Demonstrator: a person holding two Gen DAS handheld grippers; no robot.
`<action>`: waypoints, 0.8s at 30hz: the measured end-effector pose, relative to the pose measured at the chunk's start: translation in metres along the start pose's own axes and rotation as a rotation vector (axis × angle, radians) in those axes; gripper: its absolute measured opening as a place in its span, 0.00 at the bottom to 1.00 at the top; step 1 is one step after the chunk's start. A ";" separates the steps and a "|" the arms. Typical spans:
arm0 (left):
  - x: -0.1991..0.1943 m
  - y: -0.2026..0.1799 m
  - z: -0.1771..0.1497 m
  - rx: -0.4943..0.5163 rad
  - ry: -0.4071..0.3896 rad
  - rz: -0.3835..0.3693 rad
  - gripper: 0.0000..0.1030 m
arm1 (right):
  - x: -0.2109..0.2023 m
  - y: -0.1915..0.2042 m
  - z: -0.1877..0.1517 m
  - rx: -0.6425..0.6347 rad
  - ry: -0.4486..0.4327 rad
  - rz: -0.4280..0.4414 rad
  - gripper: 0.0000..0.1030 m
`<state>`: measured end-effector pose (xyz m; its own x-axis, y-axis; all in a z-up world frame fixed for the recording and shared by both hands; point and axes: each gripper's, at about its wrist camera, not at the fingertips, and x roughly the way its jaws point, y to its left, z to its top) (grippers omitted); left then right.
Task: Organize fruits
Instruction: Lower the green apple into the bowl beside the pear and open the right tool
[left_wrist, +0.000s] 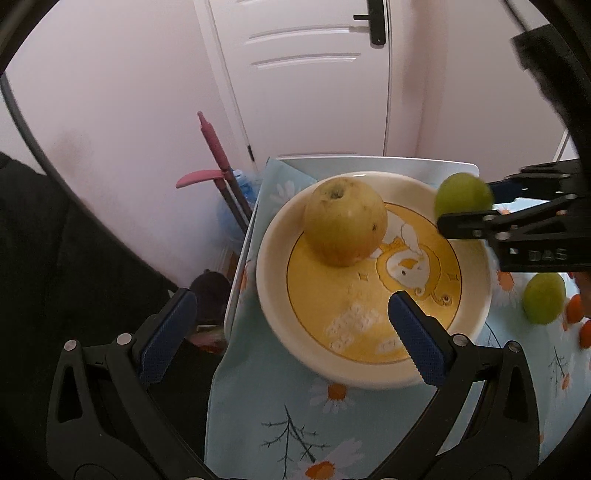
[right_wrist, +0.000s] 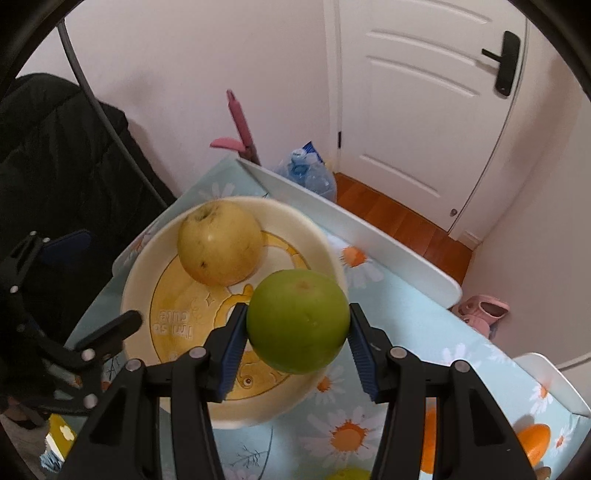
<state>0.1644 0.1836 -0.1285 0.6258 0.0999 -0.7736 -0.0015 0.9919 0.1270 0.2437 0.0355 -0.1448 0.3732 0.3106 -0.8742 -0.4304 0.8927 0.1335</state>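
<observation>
Green fruit (right_wrist: 298, 320) clamped in right gripper (right_wrist: 297, 345).

I'm working in a home: a white panelled door (right_wrist: 424, 110) with a black handle (right_wrist: 506, 62), pink walls and wood flooring (right_wrist: 399, 218). A daisy-print tablecloth (right_wrist: 417, 314) covers the small table, and pink slippers (right_wrist: 484, 310) lie beside it.

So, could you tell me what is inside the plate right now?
Only the yellow apple lies in the plate, on its cartoon print. The green fruit hangs above in the right gripper, hiding part of the print.
</observation>
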 end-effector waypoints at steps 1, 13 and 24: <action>0.000 0.001 -0.003 -0.004 -0.001 -0.004 1.00 | 0.004 0.000 0.000 0.004 0.003 0.005 0.47; 0.003 0.003 -0.021 -0.011 0.004 -0.001 1.00 | 0.025 0.016 0.005 -0.058 -0.010 -0.028 0.47; -0.002 0.008 -0.019 -0.039 0.009 -0.001 1.00 | 0.010 0.007 0.004 0.008 -0.045 -0.026 0.68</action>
<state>0.1478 0.1926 -0.1377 0.6184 0.0995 -0.7795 -0.0315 0.9943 0.1019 0.2477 0.0464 -0.1511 0.4208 0.3015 -0.8556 -0.4140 0.9031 0.1146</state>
